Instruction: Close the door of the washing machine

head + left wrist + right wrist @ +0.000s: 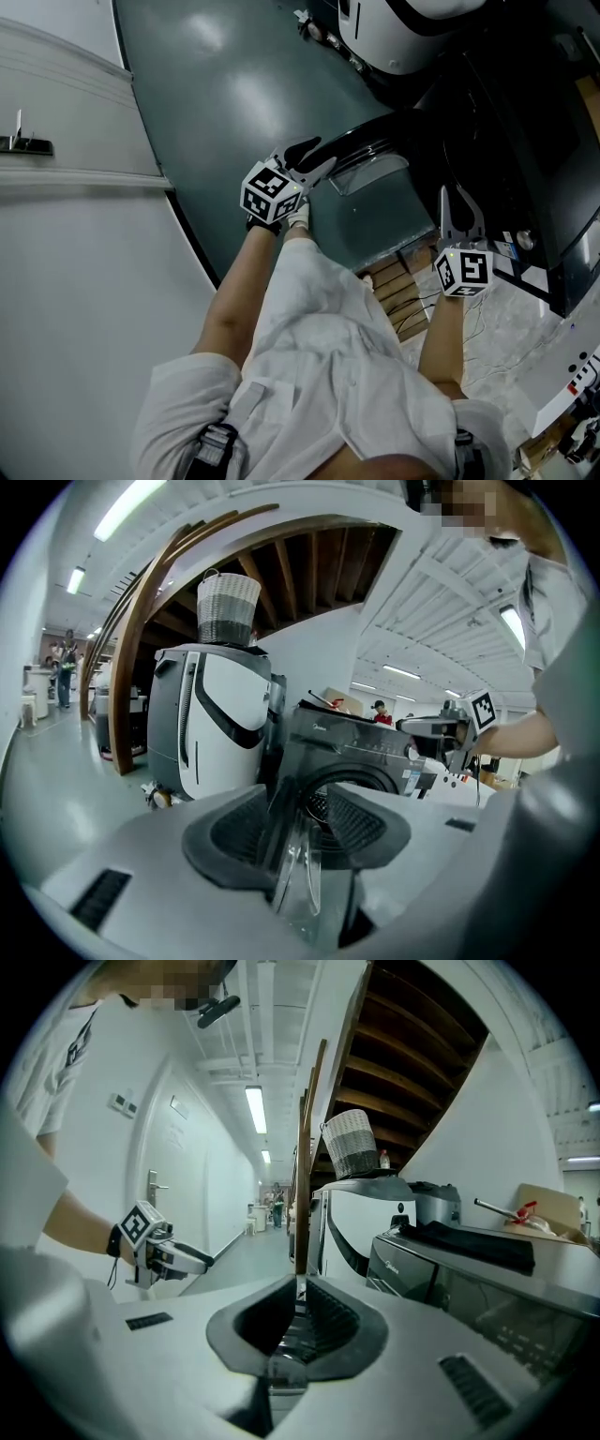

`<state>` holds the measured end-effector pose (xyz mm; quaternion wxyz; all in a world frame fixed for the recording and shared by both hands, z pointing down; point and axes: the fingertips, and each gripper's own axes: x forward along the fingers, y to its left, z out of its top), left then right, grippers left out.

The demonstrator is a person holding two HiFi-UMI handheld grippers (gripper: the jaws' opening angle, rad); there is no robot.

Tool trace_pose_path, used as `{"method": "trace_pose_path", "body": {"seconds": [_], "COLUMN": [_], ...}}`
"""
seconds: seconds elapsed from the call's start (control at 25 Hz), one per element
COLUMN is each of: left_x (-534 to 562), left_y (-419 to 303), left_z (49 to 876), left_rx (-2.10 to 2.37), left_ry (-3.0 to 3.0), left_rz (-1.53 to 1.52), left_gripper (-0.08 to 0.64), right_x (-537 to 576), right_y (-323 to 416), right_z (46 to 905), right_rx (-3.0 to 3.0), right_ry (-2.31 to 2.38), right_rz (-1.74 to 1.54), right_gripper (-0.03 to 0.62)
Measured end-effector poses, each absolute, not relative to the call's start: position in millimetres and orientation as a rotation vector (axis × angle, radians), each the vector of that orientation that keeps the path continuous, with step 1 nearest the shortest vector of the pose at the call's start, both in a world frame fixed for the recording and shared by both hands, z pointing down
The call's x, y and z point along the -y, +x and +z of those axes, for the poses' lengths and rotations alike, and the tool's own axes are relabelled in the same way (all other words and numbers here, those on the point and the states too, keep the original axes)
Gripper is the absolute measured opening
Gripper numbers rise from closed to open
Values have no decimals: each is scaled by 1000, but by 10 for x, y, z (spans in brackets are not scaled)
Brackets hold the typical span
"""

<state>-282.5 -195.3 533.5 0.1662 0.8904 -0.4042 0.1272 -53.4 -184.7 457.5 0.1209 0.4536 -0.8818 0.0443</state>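
Note:
The dark washing machine [525, 159] stands at the right, and its door [375, 139] hangs open towards me: a black rim with a clear glass bowl [370, 174]. My left gripper [317, 156] is at the door's outer edge. In the left gripper view its jaws [298, 841] stand apart, and the door's edge [296, 878] runs between them; no pad plainly presses on it. Behind it gapes the drum opening [352, 785]. My right gripper [457, 208] hovers in front of the machine, shut and empty [298, 1321].
A white-and-grey appliance [211, 724] with a woven basket [228, 607] on top stands beyond the washing machine. A wooden pallet [398, 295] and cables lie by my feet. A white wall with a door handle [23, 142] borders the green floor [234, 94] at the left.

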Motion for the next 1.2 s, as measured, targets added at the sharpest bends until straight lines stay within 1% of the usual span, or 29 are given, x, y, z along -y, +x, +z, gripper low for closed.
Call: {"method": "trace_pose_path", "body": {"seconds": [0.36,0.56,0.92,1.2], "left_x": [2219,2234,2323,2133], "left_y": [-2738,-2720,-2632,-2458], "left_z": [5899,6203,6351,6483], "left_rx": [1043,1007,991,901], "left_ry": [2512,2474,2466,2467], "left_rz": [521,612,671,734], "left_gripper": [231,240,250,250], "right_x": [1979,1969,1962,1838], "right_y": [-605,-638,-666,-531], "right_z": [4693,4758,4701,4701], "right_rx": [2553,2544,2565,2544], "right_ry": [1323,1311,1299,1311], "right_rz": [143,162,148,155], "right_gripper": [34,34,34,34]}}
